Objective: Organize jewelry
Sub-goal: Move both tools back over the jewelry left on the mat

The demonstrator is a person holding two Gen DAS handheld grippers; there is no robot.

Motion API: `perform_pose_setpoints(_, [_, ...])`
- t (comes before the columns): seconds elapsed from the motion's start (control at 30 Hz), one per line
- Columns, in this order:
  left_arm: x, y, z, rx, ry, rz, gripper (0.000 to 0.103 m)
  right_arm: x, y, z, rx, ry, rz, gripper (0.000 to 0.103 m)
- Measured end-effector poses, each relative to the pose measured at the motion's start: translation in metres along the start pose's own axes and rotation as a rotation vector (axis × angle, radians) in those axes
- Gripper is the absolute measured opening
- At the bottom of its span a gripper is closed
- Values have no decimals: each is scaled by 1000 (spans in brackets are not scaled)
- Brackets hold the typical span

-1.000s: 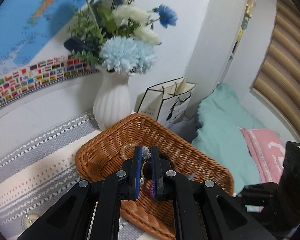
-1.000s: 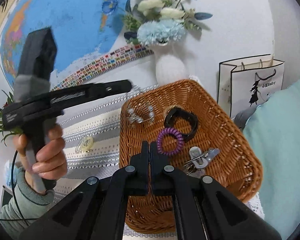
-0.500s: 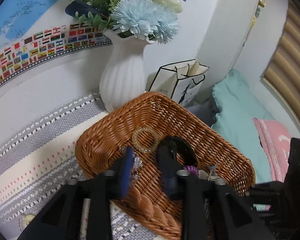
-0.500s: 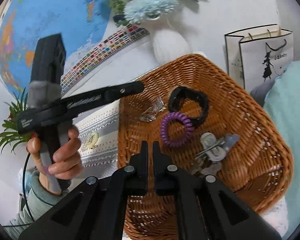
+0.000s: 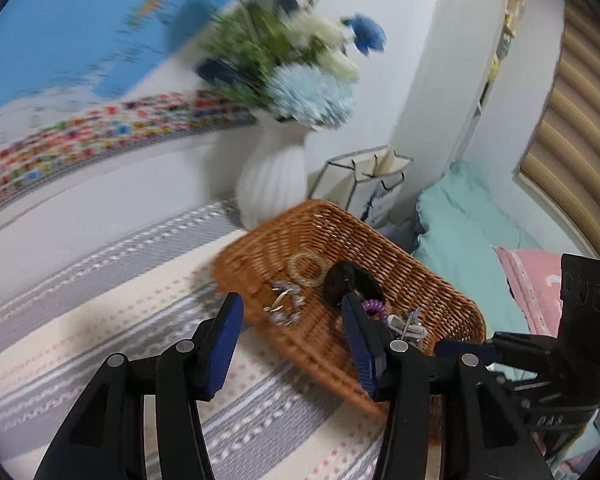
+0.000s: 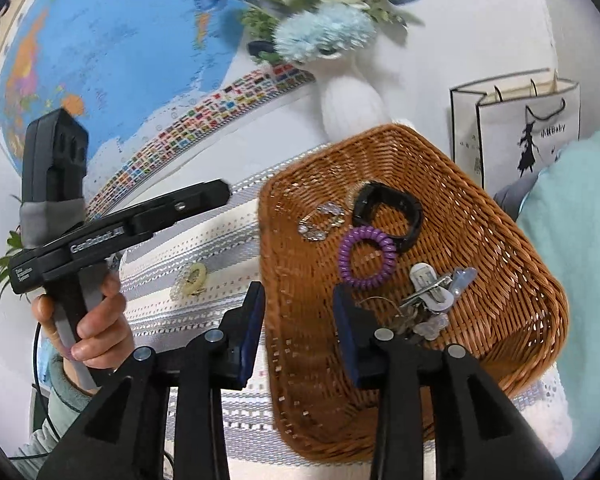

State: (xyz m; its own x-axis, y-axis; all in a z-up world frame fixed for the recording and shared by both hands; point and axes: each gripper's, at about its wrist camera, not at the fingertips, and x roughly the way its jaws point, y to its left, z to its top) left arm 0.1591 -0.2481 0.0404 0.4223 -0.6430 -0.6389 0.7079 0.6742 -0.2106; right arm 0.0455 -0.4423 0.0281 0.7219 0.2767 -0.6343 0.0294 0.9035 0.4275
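Your striped cloth [image 6: 220,240] carries the wicker basket [image 6: 460,184], which sits in front of the white vase [image 5: 272,184] and holds, from big to small, a black bangle [image 6: 388,208], a purple coil hair tie [image 6: 366,258], a cluster of hair clips [image 6: 432,292], a pale beaded bracelet [image 5: 307,269] and a silvery chain piece [image 6: 320,224]. Your left gripper [image 5: 292,320] hangs with its jaws spread and empty above the basket's near-left rim; your right gripper [image 6: 300,308] is likewise spread wide and empty, straddling the basket's left wall. One pale hair clip [image 6: 190,280] lies outside the basket on the cloth, just left of it.
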Motion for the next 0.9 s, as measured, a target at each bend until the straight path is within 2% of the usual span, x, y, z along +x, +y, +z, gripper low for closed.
perform_pose_setpoints(0.07, [-22, 12, -5, -19, -30, 25, 53, -7, 12, 0, -26, -10, -2, 41])
perform_pose_setpoints(0.17, [-53, 30, -12, -38, -73, 72, 63, -16, 31, -1, -67, -32, 8, 49])
perform_pose_setpoints(0.23, [-80, 45, -21, -59, -128, 92, 69, -20, 46, -3, -95, -44, 20, 53])
perform_pose_setpoints(0.3, [-101, 60, -30, -82, -167, 111, 75, -21, 64, -5, -126, -50, 31, 66])
perform_pose_setpoints(0.37, [-115, 71, -38, -99, -187, 132, 76, -20, 80, -7, -154, -58, 40, 73])
perform_pose_setpoints(0.5, [-136, 97, -59, -126, -202, 206, 76, -9, 106, -11, -199, -39, 51, 73])
perform_pose_setpoints(0.63, [-139, 121, -75, -164, -177, 205, 76, 10, 126, -14, -218, 1, 66, 73])
perform_pose_setpoints(0.9, [-123, 154, -98, -192, -115, 265, 76, 49, 159, -20, -289, 48, 13, 73])
